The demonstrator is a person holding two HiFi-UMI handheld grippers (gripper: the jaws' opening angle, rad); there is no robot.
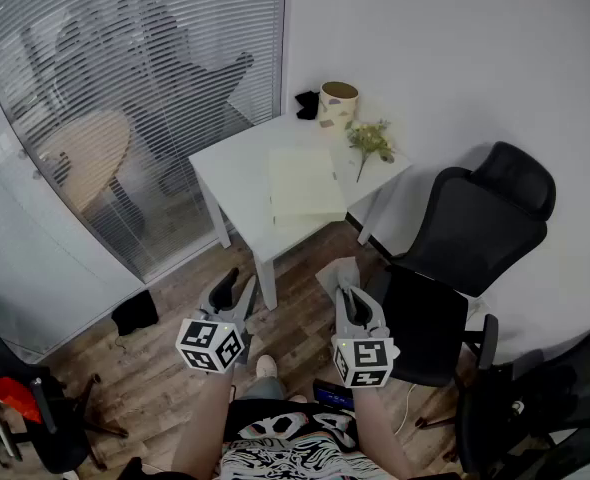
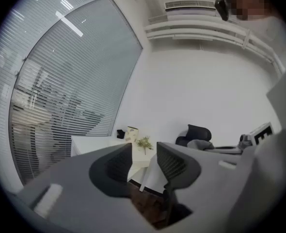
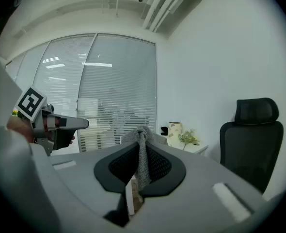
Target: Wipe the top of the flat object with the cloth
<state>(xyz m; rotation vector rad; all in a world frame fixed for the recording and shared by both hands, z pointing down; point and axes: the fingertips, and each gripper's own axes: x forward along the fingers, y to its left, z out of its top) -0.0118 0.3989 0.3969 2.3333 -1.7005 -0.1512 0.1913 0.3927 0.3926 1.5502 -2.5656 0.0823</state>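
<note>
Pinching the grey cloth [image 3: 139,136], the right tool [image 3: 142,154] hovers, the left tool [image 2: 144,160] gapes empty; a pot [image 1: 338,103] tops the table [image 1: 237,173].

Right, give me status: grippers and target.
Left gripper open, empty. Right gripper shut on cloth. Flat object on table ahead, not yet reached. Chair close on right.

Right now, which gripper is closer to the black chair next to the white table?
Right. The right gripper, holding the cloth, hangs just beside the black chair; the left gripper is beyond it, farther from the chair.
</note>
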